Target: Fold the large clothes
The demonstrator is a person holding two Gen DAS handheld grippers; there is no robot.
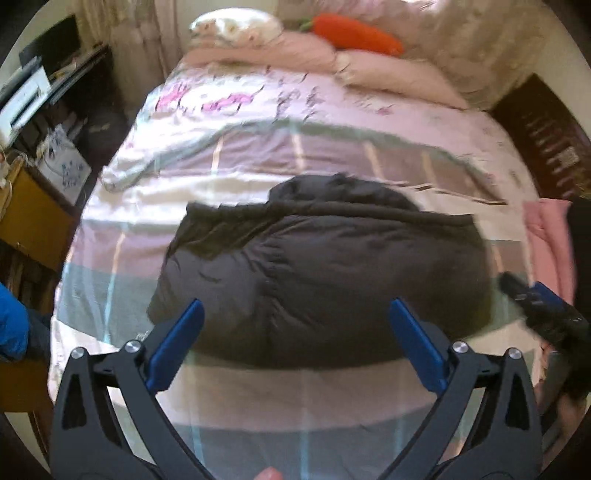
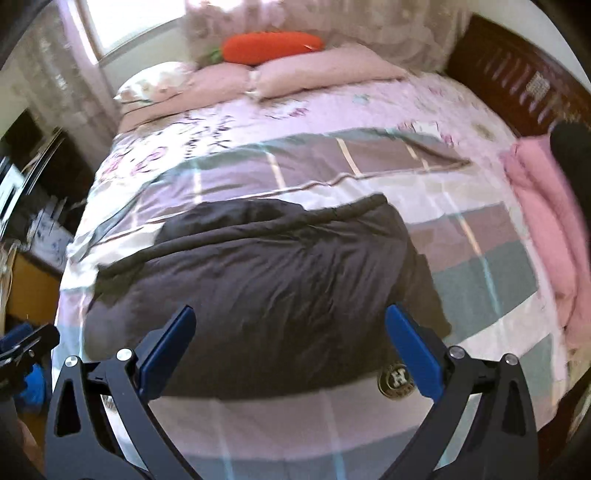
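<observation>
A dark grey padded jacket (image 1: 325, 273) lies folded into a thick bundle on the bed; it also fills the middle of the right wrist view (image 2: 258, 280). A round logo badge (image 2: 395, 380) shows at its near right corner. My left gripper (image 1: 295, 314) is open and empty, held above the jacket's near edge. My right gripper (image 2: 288, 321) is open and empty too, above the same near edge. The right gripper also shows at the right edge of the left wrist view (image 1: 543, 306).
The bed has a pink, grey and teal checked cover (image 1: 147, 236). Pink pillows (image 1: 391, 77) and an orange carrot cushion (image 1: 354, 33) lie at the far end. A pink folded blanket (image 2: 546, 229) lies at the right. A dark headboard (image 2: 517, 81) and a desk (image 1: 33, 206) flank the bed.
</observation>
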